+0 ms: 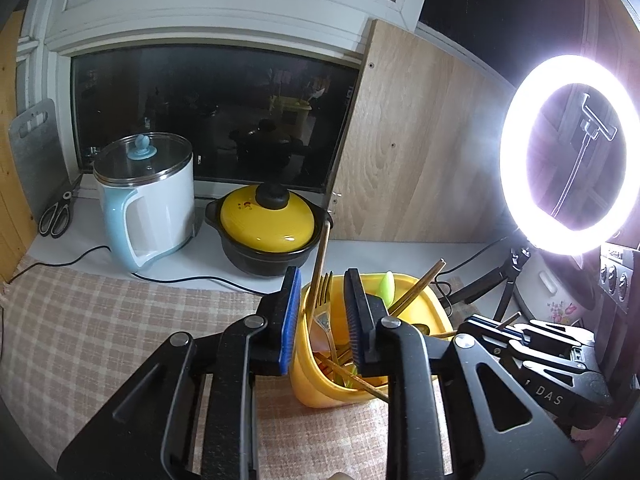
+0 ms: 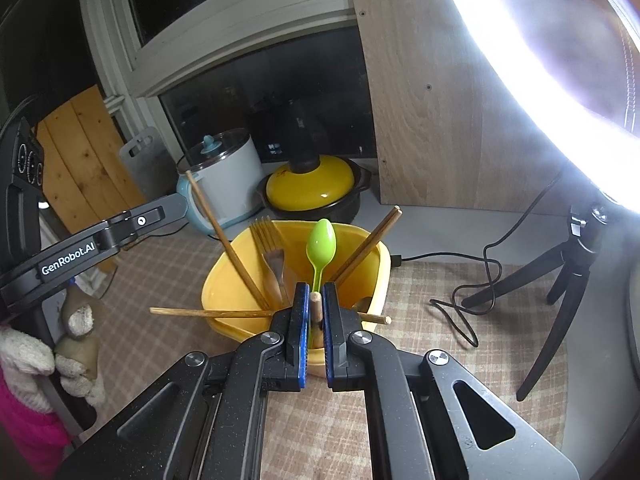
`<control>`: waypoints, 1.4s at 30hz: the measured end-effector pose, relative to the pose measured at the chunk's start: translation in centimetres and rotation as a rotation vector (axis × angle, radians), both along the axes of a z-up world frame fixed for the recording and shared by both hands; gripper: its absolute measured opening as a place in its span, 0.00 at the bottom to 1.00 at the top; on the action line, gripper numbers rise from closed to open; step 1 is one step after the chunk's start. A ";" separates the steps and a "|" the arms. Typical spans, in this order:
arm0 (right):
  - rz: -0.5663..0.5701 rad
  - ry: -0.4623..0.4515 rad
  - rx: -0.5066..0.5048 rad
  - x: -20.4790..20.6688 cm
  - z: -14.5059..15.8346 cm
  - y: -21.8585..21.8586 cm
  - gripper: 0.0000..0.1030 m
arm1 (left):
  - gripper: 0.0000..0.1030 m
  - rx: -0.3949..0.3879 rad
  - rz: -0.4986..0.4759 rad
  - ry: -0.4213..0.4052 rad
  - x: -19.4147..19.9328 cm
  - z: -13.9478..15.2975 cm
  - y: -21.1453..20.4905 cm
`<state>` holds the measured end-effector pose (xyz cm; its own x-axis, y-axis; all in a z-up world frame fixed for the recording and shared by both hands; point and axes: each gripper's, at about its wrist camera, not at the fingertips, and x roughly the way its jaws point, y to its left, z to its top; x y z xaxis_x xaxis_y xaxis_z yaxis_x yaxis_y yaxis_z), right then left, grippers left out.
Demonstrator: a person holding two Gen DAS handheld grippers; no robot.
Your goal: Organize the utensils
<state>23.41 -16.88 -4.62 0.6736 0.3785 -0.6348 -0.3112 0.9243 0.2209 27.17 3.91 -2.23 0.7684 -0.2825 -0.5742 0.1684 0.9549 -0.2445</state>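
Observation:
A yellow tub [image 1: 424,300] [image 2: 224,280] stands on the checked cloth, holding a gold fork [image 1: 325,286] [image 2: 270,248], a green spoon [image 2: 320,240] [image 1: 387,283] and several wooden chopsticks. My left gripper [image 1: 323,274] is open at the tub's near rim; one leaning chopstick [image 1: 322,256] [image 2: 212,232] and the fork stand in the gap, untouched by the pads. My right gripper [image 2: 315,287] is shut on the end of a wooden chopstick [image 2: 316,308] at the tub's other side. Another chopstick [image 2: 212,313] lies across the rim. The right gripper [image 1: 520,332] also shows in the left wrist view.
Behind the tub stand a white-and-blue electric pot [image 1: 148,200] and a black pot with a yellow lid [image 1: 268,224]. A ring light [image 1: 568,152] on a tripod [image 2: 560,280] with a loose cable [image 2: 472,300] stands to the right. Scissors [image 1: 56,216] lie far left. A gloved hand [image 2: 24,360] holds the left gripper.

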 end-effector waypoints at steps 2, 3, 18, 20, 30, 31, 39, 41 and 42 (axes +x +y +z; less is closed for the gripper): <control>-0.003 -0.015 -0.005 -0.4 0.4 -0.1 0.09 | 0.20 0.000 0.003 -0.002 -0.3 0.2 0.2; -0.006 -0.021 -0.006 -0.7 0.5 -0.1 0.18 | 0.20 0.003 0.003 -0.006 -0.5 0.3 0.2; -0.029 -0.109 -0.042 -4.1 3.5 -0.5 0.46 | 0.47 0.039 -0.002 -0.066 -5.0 3.1 0.0; -0.033 -0.123 -0.049 -4.6 3.8 -0.6 0.50 | 0.57 0.056 0.009 -0.079 -5.9 3.4 -0.2; -0.070 -0.193 -0.066 -7.8 4.9 -1.5 0.74 | 0.80 0.043 0.006 -0.058 -10.5 3.9 -1.4; -0.075 -0.199 -0.067 -8.2 4.9 -1.6 0.78 | 0.80 0.039 0.009 -0.051 -11.1 3.9 -1.5; -0.135 -0.178 -0.019 -9.8 4.1 -3.4 0.79 | 0.96 0.105 0.067 -0.079 -13.3 4.1 -2.1; -0.154 -0.178 -0.021 -9.9 3.5 -3.7 0.79 | 0.98 0.135 0.092 -0.092 -13.5 4.1 -2.1; -0.163 -0.176 -0.032 -9.9 3.2 -3.8 0.79 | 0.98 0.148 0.099 -0.094 -13.5 4.1 -2.1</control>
<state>13.46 -20.65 -1.44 0.8257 0.2371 -0.5118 -0.1881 0.9712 0.1465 13.65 1.77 1.89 0.8405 -0.1203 -0.5283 0.0869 0.9924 -0.0877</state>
